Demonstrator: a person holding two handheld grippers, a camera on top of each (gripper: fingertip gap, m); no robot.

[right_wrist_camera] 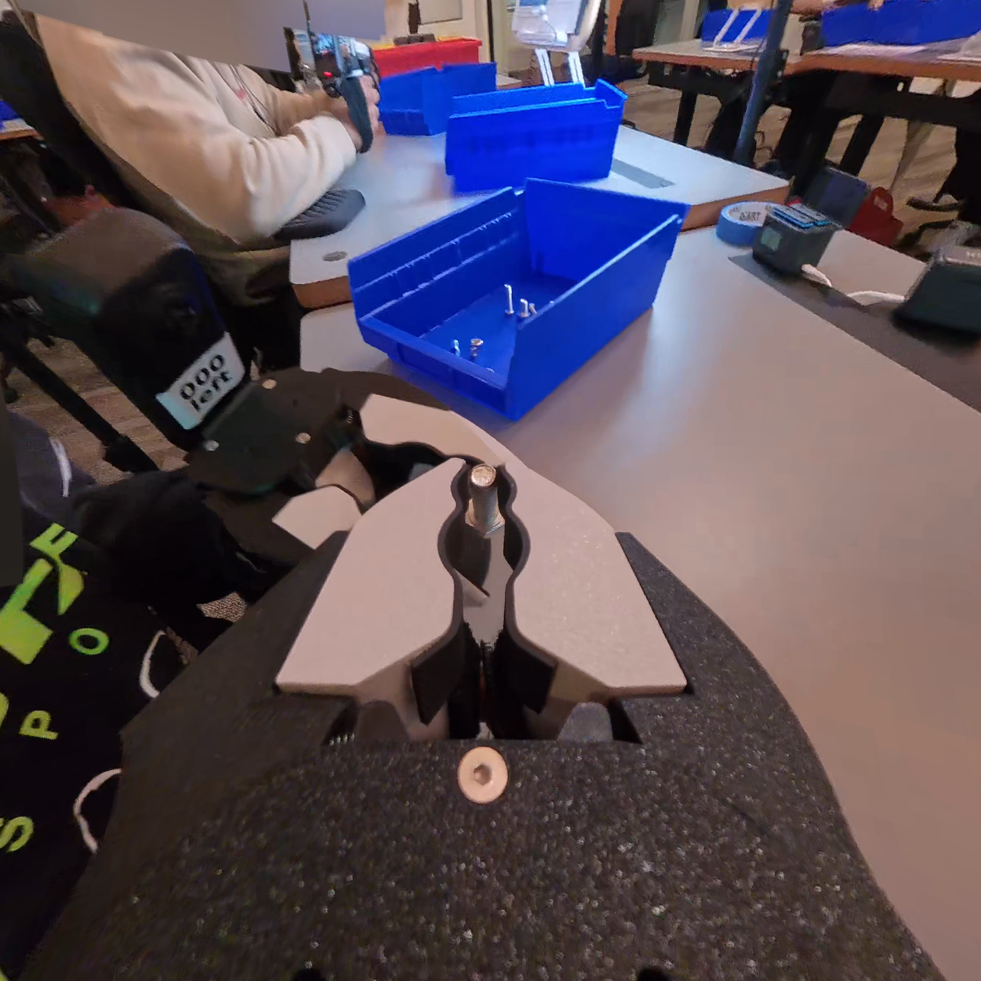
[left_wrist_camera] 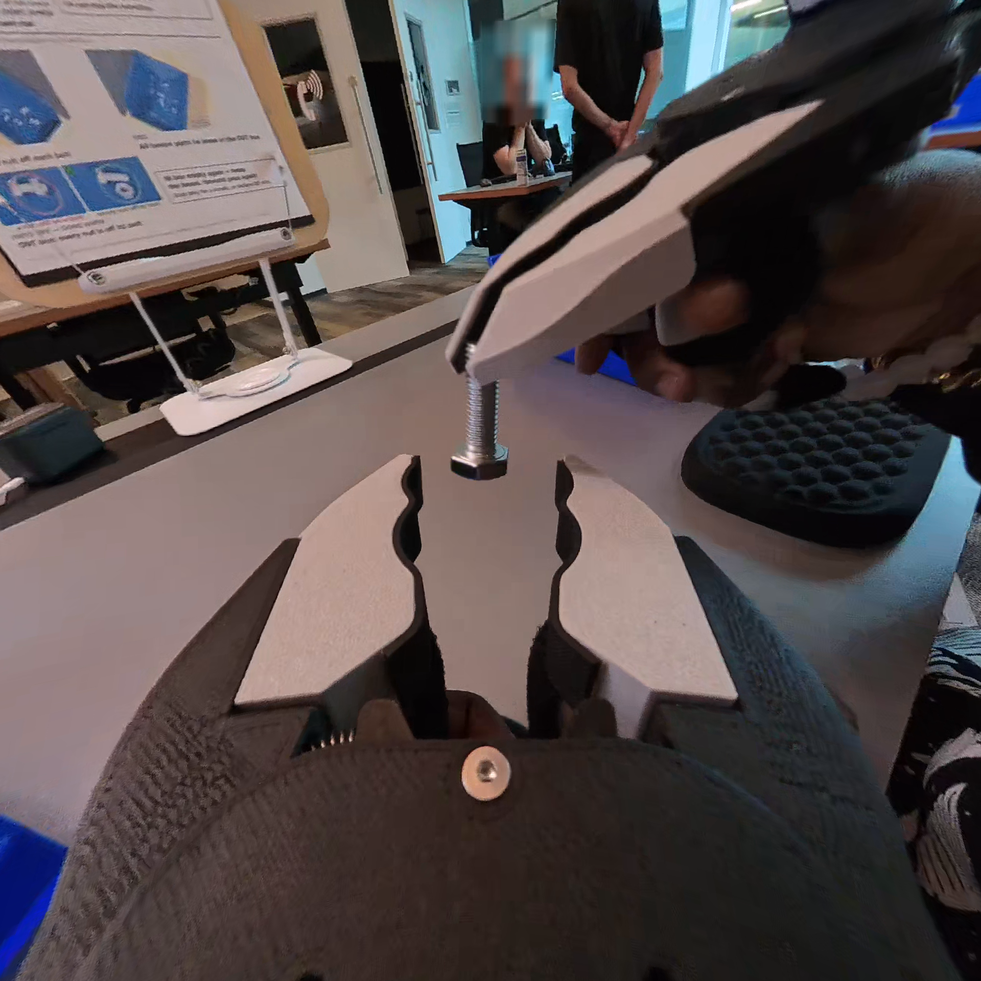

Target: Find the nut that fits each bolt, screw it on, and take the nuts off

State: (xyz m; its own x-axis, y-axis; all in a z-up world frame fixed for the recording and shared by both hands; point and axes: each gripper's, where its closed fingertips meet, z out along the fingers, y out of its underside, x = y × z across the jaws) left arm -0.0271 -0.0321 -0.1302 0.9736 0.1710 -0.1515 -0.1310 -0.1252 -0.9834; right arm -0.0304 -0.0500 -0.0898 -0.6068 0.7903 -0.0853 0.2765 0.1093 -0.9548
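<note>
My right gripper (right_wrist_camera: 483,470) is shut on the threaded end of a silver hex bolt (right_wrist_camera: 483,501). In the left wrist view it (left_wrist_camera: 467,355) comes in from the upper right, and the bolt (left_wrist_camera: 480,419) hangs from it head down above the grey table (left_wrist_camera: 186,573). My left gripper (left_wrist_camera: 488,472) is open, and the bolt's hex head sits just beyond and between its fingertips (left_wrist_camera: 409,480) without touching them. The left gripper also shows in the right wrist view (right_wrist_camera: 366,456), below the right fingers.
A blue bin (right_wrist_camera: 578,345) with several loose bolts (right_wrist_camera: 509,300) stands on the table ahead. More blue bins (right_wrist_camera: 531,138) and a person in a cream sleeve are at the far table. A black honeycomb pad (left_wrist_camera: 812,478) lies to the right, and a sheet stand (left_wrist_camera: 255,387) is at the far left. My two grippers' fingertips are within a few centimetres of each other.
</note>
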